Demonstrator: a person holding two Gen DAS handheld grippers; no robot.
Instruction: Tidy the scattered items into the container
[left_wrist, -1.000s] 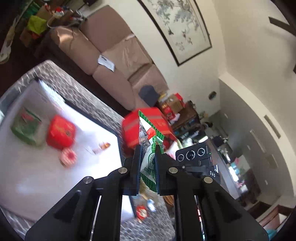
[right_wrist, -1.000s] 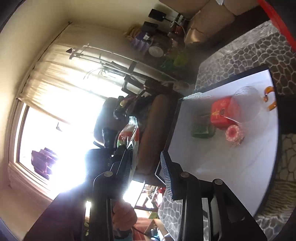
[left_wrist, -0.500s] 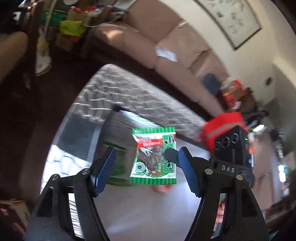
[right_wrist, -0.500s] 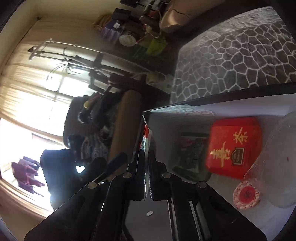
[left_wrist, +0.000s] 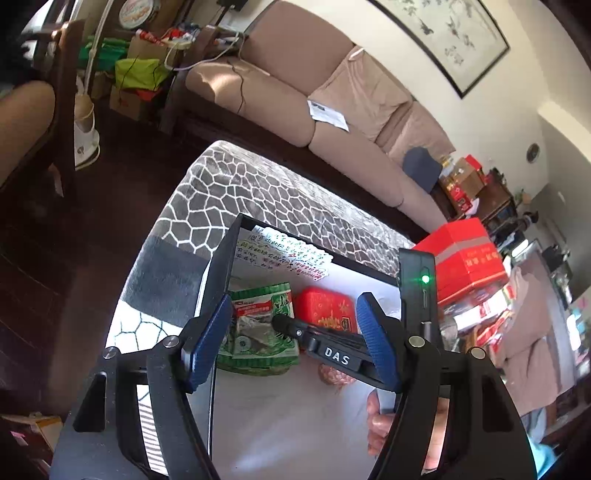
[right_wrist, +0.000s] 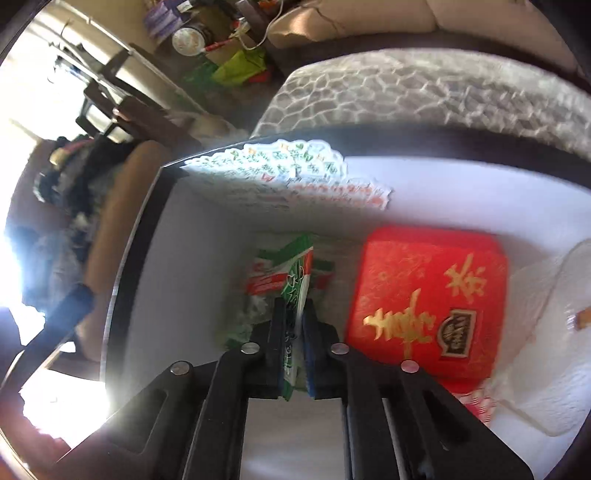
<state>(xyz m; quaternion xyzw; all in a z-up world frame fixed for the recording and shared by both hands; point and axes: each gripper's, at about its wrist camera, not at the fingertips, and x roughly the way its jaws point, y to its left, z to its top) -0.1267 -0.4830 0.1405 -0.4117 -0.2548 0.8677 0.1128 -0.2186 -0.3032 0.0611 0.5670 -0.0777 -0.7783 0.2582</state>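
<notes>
The container is a black-rimmed box (left_wrist: 225, 266) with a white inside (right_wrist: 207, 229), on a patterned ottoman. My right gripper (right_wrist: 294, 314) is shut on a green snack packet (right_wrist: 297, 280) and holds it low inside the box, over another green packet (left_wrist: 258, 332) and beside a red tin (right_wrist: 424, 302). In the left wrist view the right gripper (left_wrist: 280, 325) reaches over the green packets. My left gripper (left_wrist: 295, 332) is open and empty above the box. A small round red-and-white sweet (left_wrist: 334, 374) lies near the tin (left_wrist: 325, 308).
A clear plastic piece (right_wrist: 546, 332) lies at the box's right side. A red carton (left_wrist: 461, 258) stands beyond the box on the right. A beige sofa (left_wrist: 314, 103) is behind the ottoman (left_wrist: 258, 188). A dark chair (left_wrist: 59, 110) stands at the left.
My left gripper opened and let go of the green packet. My right gripper shut on it and carried it down into the box, next to the red tin.
</notes>
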